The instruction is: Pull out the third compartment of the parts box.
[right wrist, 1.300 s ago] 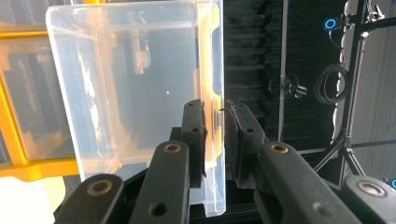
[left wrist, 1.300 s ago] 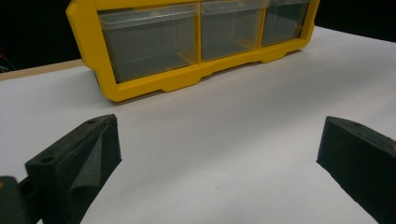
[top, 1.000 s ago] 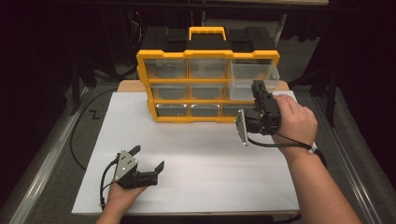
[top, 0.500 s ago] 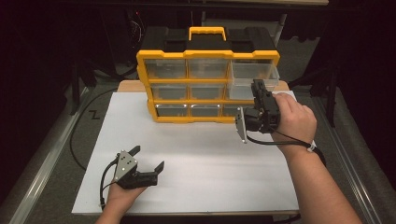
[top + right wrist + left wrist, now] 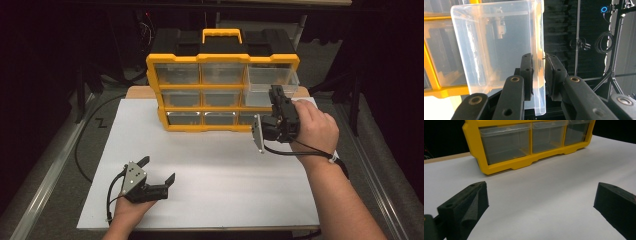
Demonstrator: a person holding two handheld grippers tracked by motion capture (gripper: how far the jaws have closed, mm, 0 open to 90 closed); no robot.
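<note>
Right hand-held gripper [image 5: 539, 75]: clamped on the clear drawer's [image 5: 499, 42] side wall.
Left hand-held gripper [image 5: 157, 170]: jaws wide apart, empty, on the table [image 5: 210, 170].

This looks like a lab or recording studio set up for capturing handling work. A white rectangular board [image 5: 210, 165] lies on a grey table, ringed from nine through twelve to three o'clock by black drapes [image 5: 60, 45]. At about two o'clock in the right gripper view stand black metal tripod stands [image 5: 616, 50] hung with coiled black cables [image 5: 602, 42], beside a small glowing blue ring light [image 5: 603, 9].
</note>
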